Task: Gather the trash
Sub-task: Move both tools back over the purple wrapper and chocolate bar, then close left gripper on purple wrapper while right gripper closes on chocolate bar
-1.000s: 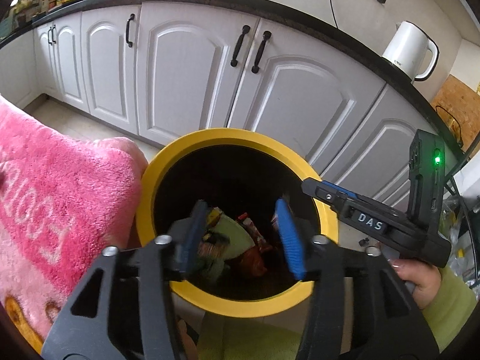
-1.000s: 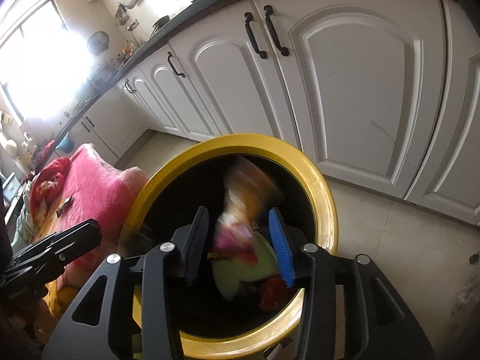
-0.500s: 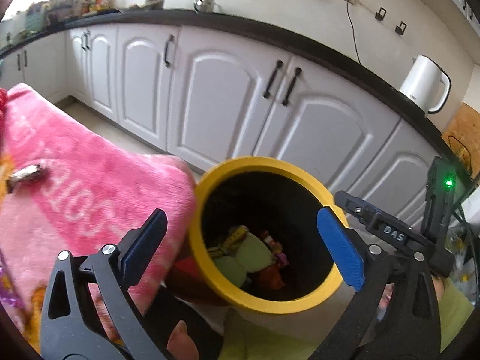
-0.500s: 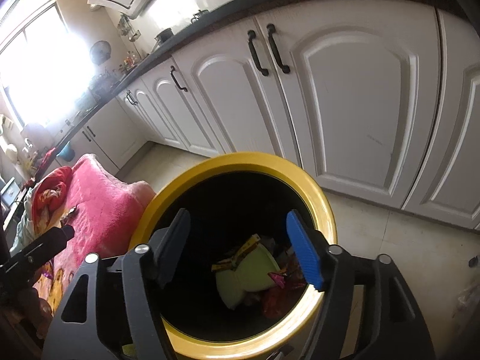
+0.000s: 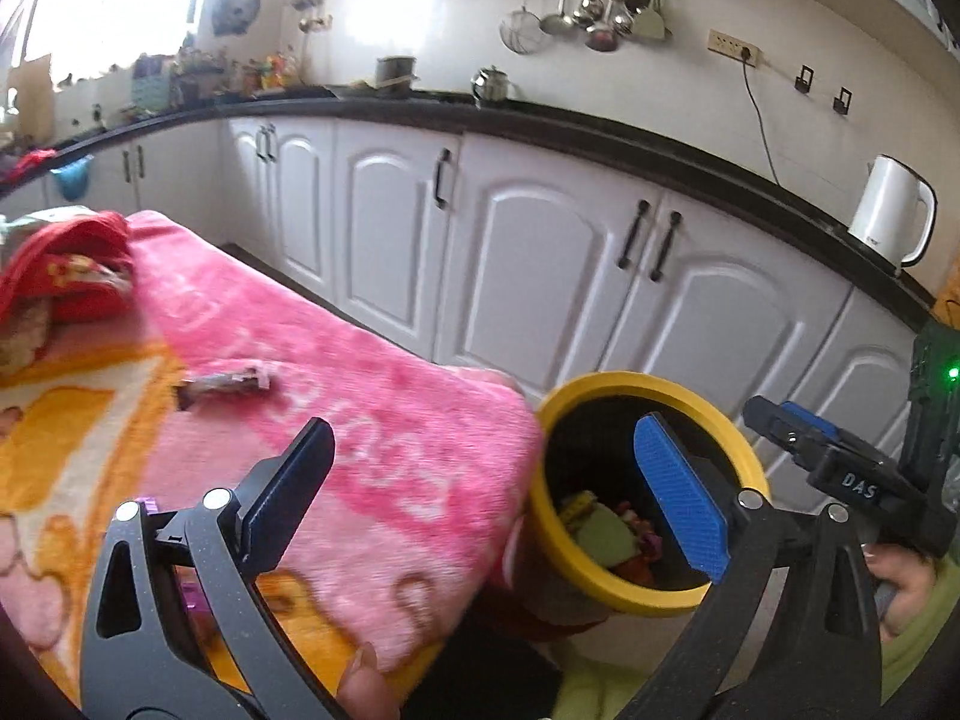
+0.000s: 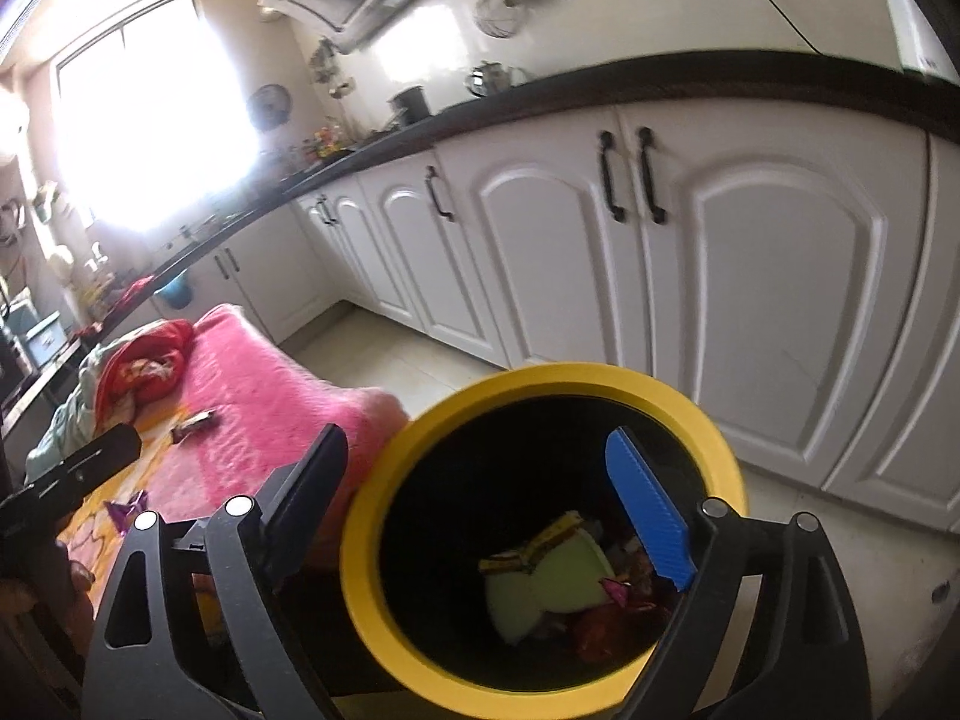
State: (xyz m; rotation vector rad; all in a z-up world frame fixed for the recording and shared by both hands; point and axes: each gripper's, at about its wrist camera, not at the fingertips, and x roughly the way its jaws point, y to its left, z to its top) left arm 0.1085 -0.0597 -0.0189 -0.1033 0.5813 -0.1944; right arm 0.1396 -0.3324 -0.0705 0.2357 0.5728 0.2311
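Note:
A yellow-rimmed black bin (image 5: pixel 645 387) (image 6: pixel 540 381) stands beside a pink blanket (image 5: pixel 360 420) (image 6: pixel 258 378). Inside it lie wrappers and a pale green piece (image 6: pixel 570 576) (image 5: pixel 603 537). A brown wrapper (image 5: pixel 219 385) (image 6: pixel 193 423) lies on the blanket. A small purple wrapper (image 6: pixel 129 504) lies nearer me, partly behind the left gripper in the left wrist view (image 5: pixel 147 504). My left gripper (image 5: pixel 486 492) is open and empty over the blanket's edge. My right gripper (image 6: pixel 480 504) is open and empty above the bin.
White cabinets (image 5: pixel 540 252) (image 6: pixel 750 276) under a black counter (image 5: pixel 600 138) run behind the bin. A white kettle (image 5: pixel 891 210) stands on the counter. Red cloth (image 5: pixel 66 264) (image 6: pixel 144 366) lies bunched at the blanket's far end.
Both grippers opened and dropped their wrappers into the bin. The left gripper then swung left and up over the blanket. The right gripper pulled back a little.

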